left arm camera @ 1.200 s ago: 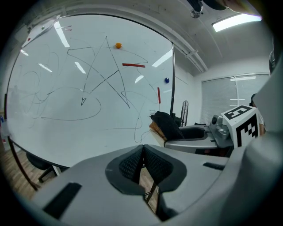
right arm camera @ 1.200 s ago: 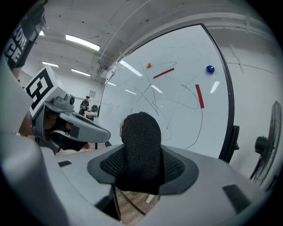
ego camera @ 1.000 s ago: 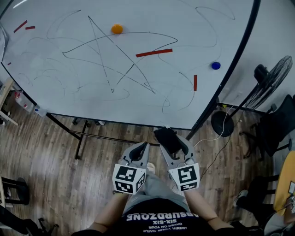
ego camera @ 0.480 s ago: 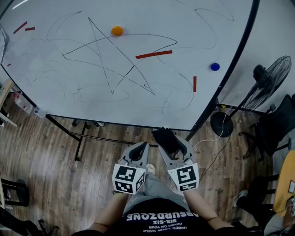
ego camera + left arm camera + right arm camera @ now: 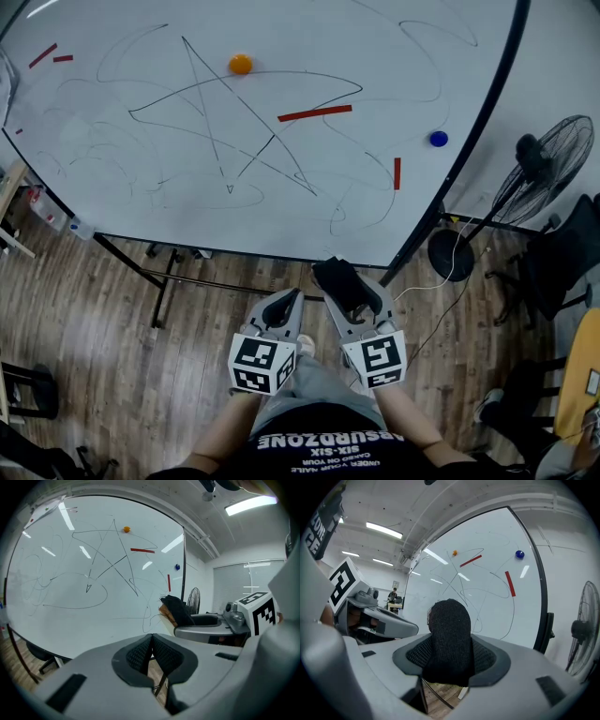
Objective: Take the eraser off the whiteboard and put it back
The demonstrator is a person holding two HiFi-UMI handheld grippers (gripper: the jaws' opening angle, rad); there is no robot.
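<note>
The right gripper (image 5: pixel 449 660) has its jaws spread wide and clamped on the black felt eraser (image 5: pixel 450 620), held in the air short of the whiteboard (image 5: pixel 441 84). The left gripper (image 5: pixel 151 644) is closed and empty. The felt hides how much pad bears on it, so the hold may be shallow. Pressing the eraser against the board could twist it loose, and it would drop to the wooden floor (image 5: pixel 112 337).

Head view steeply down; both gripper views toward shared whiteboard (image 5: pixel 94 103)
</note>
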